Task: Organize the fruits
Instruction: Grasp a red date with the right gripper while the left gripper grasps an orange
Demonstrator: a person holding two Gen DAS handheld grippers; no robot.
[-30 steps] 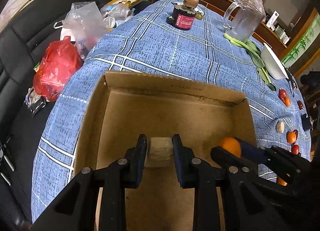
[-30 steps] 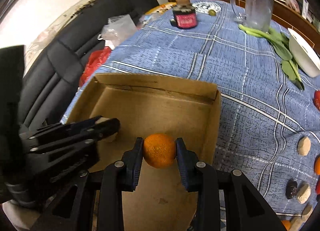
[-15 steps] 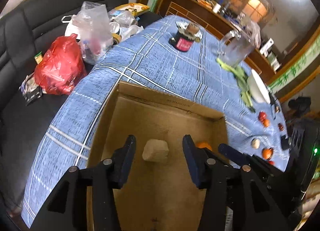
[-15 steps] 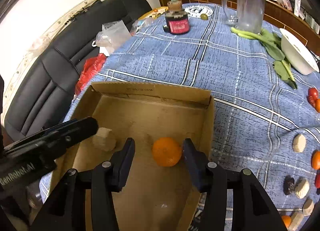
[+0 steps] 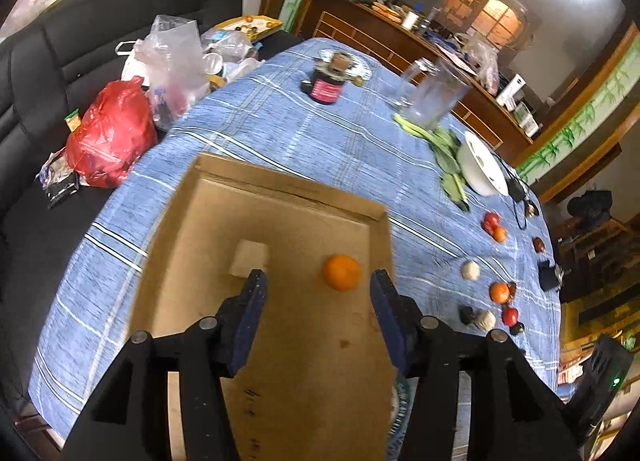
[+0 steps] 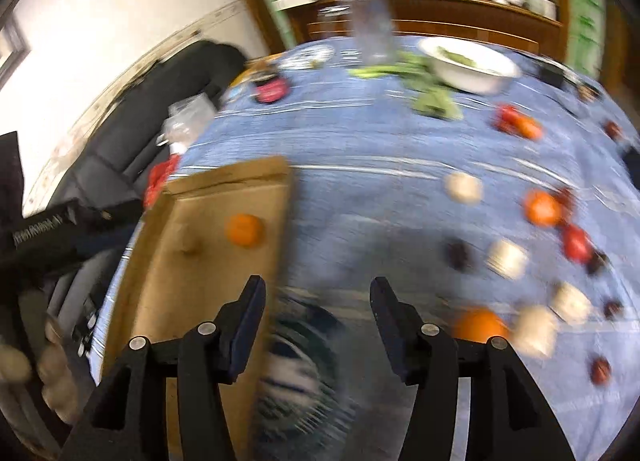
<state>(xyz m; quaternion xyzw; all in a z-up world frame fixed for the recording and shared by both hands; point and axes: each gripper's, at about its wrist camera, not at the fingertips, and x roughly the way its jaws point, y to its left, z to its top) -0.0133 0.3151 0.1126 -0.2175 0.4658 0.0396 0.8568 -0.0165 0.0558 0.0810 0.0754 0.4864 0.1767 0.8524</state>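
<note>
Blue checked cloth covers the round worktop point(image 5: 328, 149), with a black sofa behind it. On the cloth lies a shallow cardboard box point(image 5: 280, 197), plain brown with low walls. Both grippers have just been opening, and each has let go of its load: a second ago the left gripper point(image 5: 316, 287) pinched a pale block point(image 5: 249, 263) and the right gripper point(image 6: 318, 293) an orange point(image 5: 342, 272). Now both things lie free on the box floor, well apart, and nothing sits between either pair of jaws. The left gripper has lifted back over the box. The right one has swung out over the bare cloth, its view smeared by the move.

Two pieces are thus filed, so this drop-off looks done, and the next pick probably comes from the loose fruits point(image 6: 544, 207) scattered at the right side of the worktop. Those are small, round, smooth-skinned pieces in orange, red and dark tones, mixed with pale, chalky, blunt-cornered lumps. Round ones may roll when nudged.
</note>
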